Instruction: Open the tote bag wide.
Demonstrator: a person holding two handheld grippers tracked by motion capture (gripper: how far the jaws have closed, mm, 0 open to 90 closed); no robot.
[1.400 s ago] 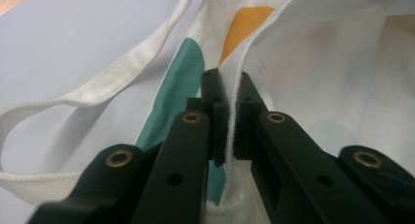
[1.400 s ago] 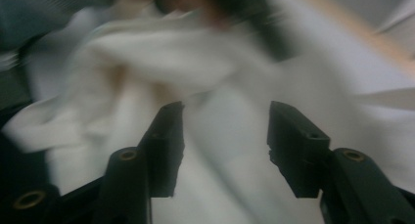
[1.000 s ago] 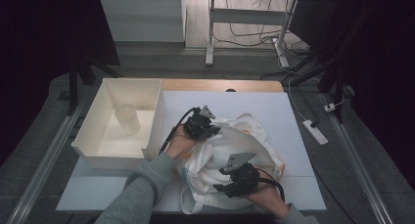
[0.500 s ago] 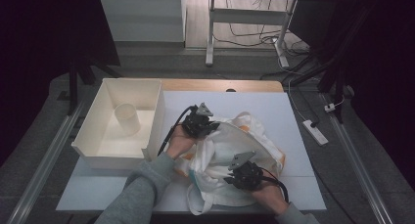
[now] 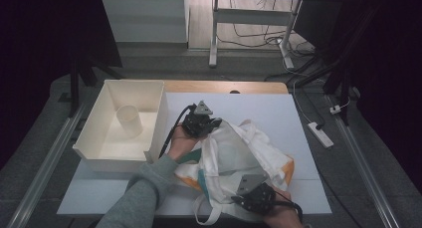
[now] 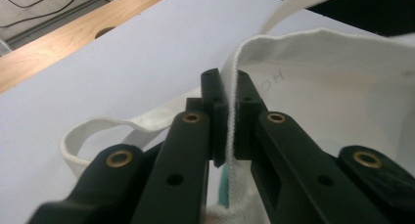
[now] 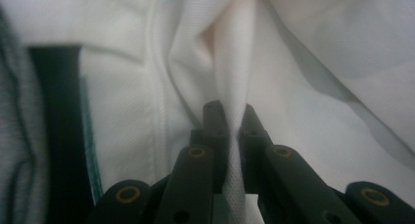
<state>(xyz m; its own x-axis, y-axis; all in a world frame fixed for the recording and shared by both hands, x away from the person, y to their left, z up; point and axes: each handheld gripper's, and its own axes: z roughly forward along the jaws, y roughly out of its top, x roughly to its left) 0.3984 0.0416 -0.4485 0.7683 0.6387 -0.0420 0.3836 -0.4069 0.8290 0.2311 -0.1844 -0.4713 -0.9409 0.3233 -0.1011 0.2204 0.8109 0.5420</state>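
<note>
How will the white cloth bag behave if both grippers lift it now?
The bag will probably sag and fold, as its cloth already lies crumpled. It seems light. The left gripper and right gripper pinch thin edges, so the woven cloth should hardly slip.

White bag (image 5: 239,153) with orange and teal; cream bin (image 5: 112,146); black grippers.

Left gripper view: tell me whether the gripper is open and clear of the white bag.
No: the left gripper is shut on the white bag's rim, with the fabric edge pinched between its jaws.
</note>
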